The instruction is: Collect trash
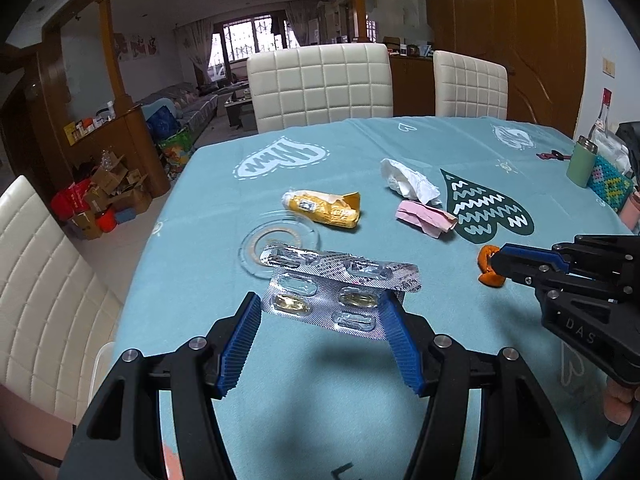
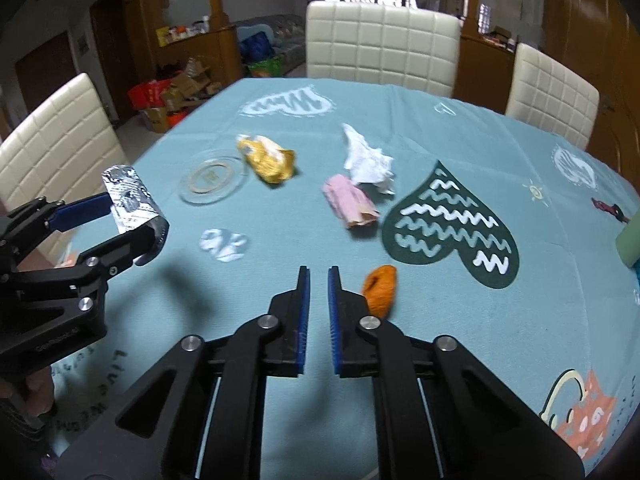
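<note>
Left jaws of mine pinch the foil pill sheets across their width, blue pads on both edges, holding them clear above the table; the left gripper (image 1: pixel 322 312) carries them. On the other hand, the right gripper (image 2: pixel 319 276) has its jaws drawn nearly together with nothing between them, and the orange peel (image 2: pixel 380 291) lies on the blue tablecloth (image 2: pixel 460 340) just beside its right finger.

Those pill sheets (image 1: pixel 340 292) are light, thin and springy, so they could buckle or slip if squeezed harder. Peel like that should be light and a bit stiff; I would take it across its curled body. Beyond it wait the yellow wrapper (image 2: pixel 267 159), white tissue (image 2: pixel 366 160) and pink paper (image 2: pixel 352 202), all soft and crushable, near a clear glass dish (image 2: pixel 212 179).
</note>
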A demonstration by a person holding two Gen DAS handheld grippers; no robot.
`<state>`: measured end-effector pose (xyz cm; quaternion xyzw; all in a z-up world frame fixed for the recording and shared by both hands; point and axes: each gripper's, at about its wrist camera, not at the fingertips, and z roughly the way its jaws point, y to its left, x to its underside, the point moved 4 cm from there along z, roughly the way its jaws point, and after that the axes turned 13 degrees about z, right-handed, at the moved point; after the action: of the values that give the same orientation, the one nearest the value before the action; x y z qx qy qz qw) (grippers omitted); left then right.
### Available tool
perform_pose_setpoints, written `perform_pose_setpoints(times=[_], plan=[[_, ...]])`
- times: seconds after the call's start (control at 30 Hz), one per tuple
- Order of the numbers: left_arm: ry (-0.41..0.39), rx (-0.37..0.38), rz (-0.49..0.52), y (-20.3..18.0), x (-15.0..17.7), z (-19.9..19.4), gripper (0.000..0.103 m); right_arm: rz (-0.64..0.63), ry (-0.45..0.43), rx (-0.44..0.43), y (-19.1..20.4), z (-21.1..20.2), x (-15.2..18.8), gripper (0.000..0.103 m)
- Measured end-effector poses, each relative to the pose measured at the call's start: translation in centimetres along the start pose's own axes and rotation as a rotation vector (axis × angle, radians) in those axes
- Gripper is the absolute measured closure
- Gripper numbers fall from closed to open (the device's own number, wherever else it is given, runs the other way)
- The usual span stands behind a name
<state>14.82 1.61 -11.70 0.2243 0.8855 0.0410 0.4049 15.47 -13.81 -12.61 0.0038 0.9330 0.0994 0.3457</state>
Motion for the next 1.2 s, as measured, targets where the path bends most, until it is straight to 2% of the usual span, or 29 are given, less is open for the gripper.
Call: perform_pose_setpoints(times=[0.17,0.6,0.77,0.93,1.0,1.07,1.1,1.2], plan=[[-0.015,-0.022,-0.02,1.0,1.0,-1.4,0.043,-0.01,0.013,-0.058,1.4,-0.9,0.6,0.101],[-0.051,-0.063,-0.075,3.8,3.8,-4.4,0.043,-0.037,0.036,-0.159,6.1,-2.6,0.4,0.102],[-0.046,-0.099,-0.128,6.4,5.5,-5.4,0.043,-0.059,0.078,-0.227,9.3,-2.3,0.5,0.102],[-0.036,-0.119,-0.169,8.2,6.7,-5.7,0.043,0.001,0.153,-0.324,10.4,-1.4,0.1,0.102],[-0.034,-0.12,-0.173,8.5,6.8,-5.5,0.043,0.017,0.16,-0.295,9.8,-0.8,-0.1,0.102],[-0.033,-0.113,-0.168,8.2,6.6,-5.1,0.043,0.018,0.139,-0.203,8.7,-0.2,-0.4,0.099],[-0.032,-0.108,-0.164,8.0,6.4,-5.0,0.043,0.007,0.102,-0.114,7.5,0.0,-0.6,0.099],[-0.023,-0.083,-0.133,6.6,5.3,-3.9,0.043,-0.014,0.024,0.052,4.6,0.2,-1.0,0.099]])
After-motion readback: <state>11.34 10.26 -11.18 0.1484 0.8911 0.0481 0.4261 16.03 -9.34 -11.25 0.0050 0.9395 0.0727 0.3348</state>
